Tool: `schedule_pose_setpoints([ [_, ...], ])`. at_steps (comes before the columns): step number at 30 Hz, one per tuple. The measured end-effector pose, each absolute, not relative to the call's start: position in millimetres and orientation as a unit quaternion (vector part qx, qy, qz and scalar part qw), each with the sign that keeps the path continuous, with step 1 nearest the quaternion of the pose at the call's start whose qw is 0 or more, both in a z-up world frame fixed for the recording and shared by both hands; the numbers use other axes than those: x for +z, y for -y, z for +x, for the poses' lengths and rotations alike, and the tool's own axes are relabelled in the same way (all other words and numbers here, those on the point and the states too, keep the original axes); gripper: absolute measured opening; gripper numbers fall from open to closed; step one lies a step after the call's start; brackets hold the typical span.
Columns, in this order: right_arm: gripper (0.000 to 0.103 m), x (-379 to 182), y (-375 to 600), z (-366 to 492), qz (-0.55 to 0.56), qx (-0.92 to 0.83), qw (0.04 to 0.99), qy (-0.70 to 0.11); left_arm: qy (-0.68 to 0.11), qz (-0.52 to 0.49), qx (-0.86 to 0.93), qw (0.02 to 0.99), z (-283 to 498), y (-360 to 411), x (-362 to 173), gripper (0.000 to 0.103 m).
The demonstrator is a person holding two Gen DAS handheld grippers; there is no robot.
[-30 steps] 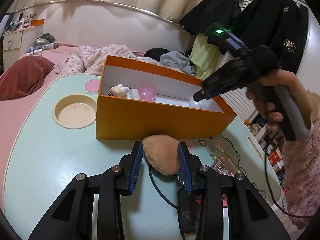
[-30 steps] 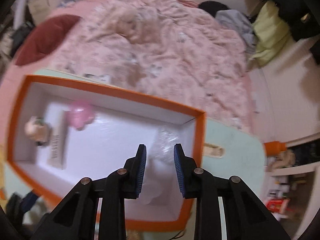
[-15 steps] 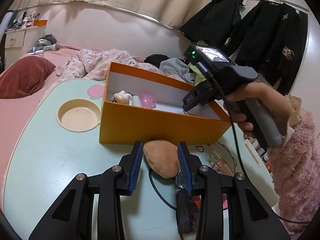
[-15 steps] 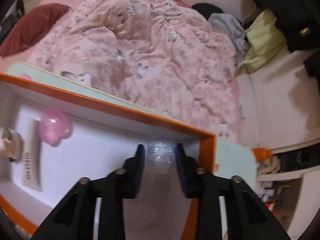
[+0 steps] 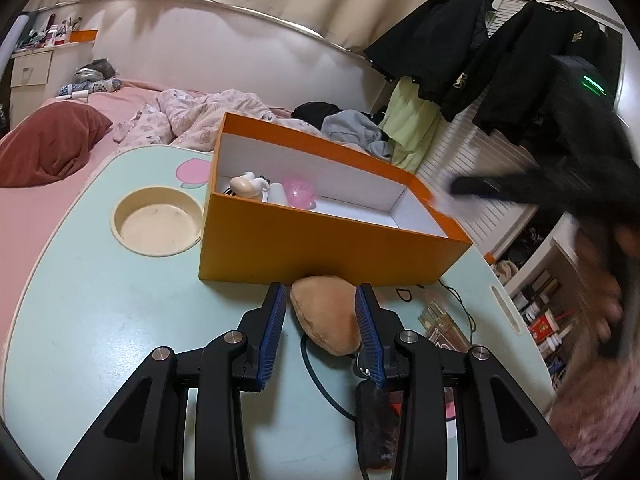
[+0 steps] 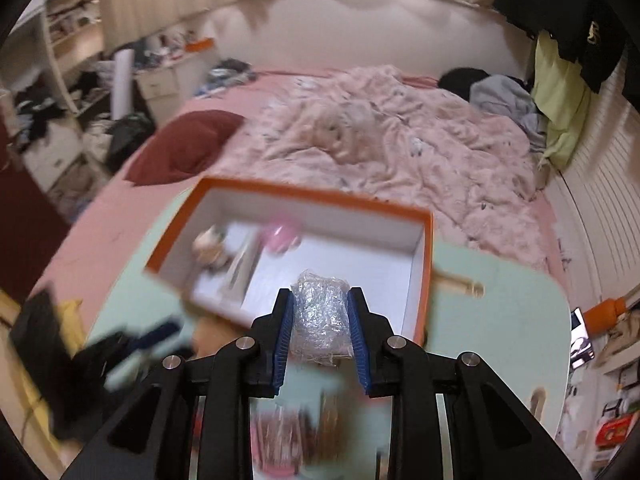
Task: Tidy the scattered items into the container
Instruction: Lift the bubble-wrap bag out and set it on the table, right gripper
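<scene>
Seen from the left wrist: a pale mint tabletop (image 5: pixel 100 320) with a round cream cup recess (image 5: pixel 158 220) at its left. On it, an open orange box (image 5: pixel 320 248) with white inner walls, holding a small cream figurine (image 5: pixel 246 186), a white tube (image 5: pixel 278 194) and a pink translucent piece (image 5: pixel 300 192) bunched at its left end. Just in front of the box, touching its near wall, a tan plush lump (image 5: pixel 326 320) lying on the table between the blue-padded fingers of the left gripper (image 5: pixel 322 320); right pad against the plush, left pad with a sliver of tabletop showing beside it, so no firm squeeze to be made out and the grip not possible to tell. A dark cable (image 5: pixel 320 380) looping under the plush; a flat patterned packet (image 5: pixel 442 332) lying to the right. At the right edge, heavily blurred, a hand (image 5: pixel 608 292) holding the right gripper's dark body. Behind the table, a bed with a pink quilt (image 5: pixel 192 120) and a dark red pillow (image 5: pixel 48 148); black jackets (image 5: pixel 480 60) hanging on the right. Seen from the right wrist: the right gripper (image 6: pixel 320 320) clenched on a crinkly clear plastic bundle (image 6: pixel 320 312), pads pressed to both its sides, held in the air above the near edge of the orange box, over its bare right half.
</scene>
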State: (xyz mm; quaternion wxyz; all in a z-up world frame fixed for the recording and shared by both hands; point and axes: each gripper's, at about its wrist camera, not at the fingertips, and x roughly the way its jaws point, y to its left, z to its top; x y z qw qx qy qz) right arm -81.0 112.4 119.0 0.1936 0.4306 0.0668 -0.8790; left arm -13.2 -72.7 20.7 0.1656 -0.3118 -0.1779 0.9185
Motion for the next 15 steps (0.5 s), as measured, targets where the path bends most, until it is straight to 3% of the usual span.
schedule_pose_setpoints([
  [10, 0.029, 54, -160, -43, 0.435, -0.884, 0.171, -0.036, 0.188, -0.324, 0.912, 0.17, -20, 75, 17, 0.038],
  [12, 0.04, 62, -170, -31, 0.363, -0.913, 0.184, -0.012, 0.192, -0.326, 0.91, 0.171, -21, 77, 16, 0.038],
  [13, 0.063, 63, -175, -27, 0.343, -0.92, 0.188, 0.002, 0.193, -0.327, 0.909, 0.171, -21, 77, 16, 0.038],
  [14, 0.077, 66, -182, -23, 0.318, -0.928, 0.191, 0.024, 0.193, -0.328, 0.909, 0.171, -21, 77, 16, 0.038],
  [15, 0.078, 66, -190, -19, 0.296, -0.934, 0.193, 0.047, 0.193, -0.329, 0.908, 0.171, -22, 77, 16, 0.038],
])
